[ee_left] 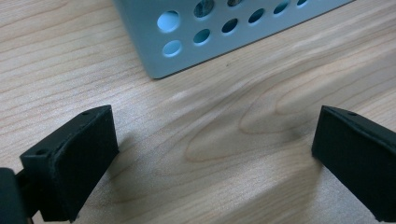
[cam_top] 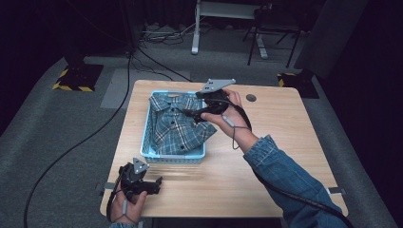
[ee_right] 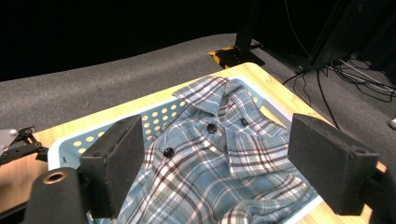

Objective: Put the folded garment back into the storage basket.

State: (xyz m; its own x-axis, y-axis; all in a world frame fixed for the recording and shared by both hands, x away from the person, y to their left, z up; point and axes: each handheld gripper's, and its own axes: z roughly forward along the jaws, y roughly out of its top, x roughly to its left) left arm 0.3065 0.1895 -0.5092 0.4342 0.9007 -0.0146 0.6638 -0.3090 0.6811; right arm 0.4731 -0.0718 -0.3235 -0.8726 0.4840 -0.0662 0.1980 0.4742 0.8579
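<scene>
Right tool [cam_top: 189, 114] gaped open, apparently just above plaid shirt [cam_top: 177, 127] in blue basket [cam_top: 175, 158], left tool [cam_top: 154, 184] open over bench [cam_top: 266, 156]

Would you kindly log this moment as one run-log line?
plaid shirt: in blue basket | right hand-held gripper: open above shirt | left hand-held gripper: open, empty

My matt black gripper [ee_right: 219, 163] faces a soft blue plaid cloth shirt [ee_right: 219, 172] in a perforated light-blue plastic basket [ee_right: 70, 144] on a smooth pale wooden desk [ee_left: 210, 135].

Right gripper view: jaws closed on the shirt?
No. The right gripper has its jaws wide apart above the plaid shirt, which lies in the blue basket.
</scene>
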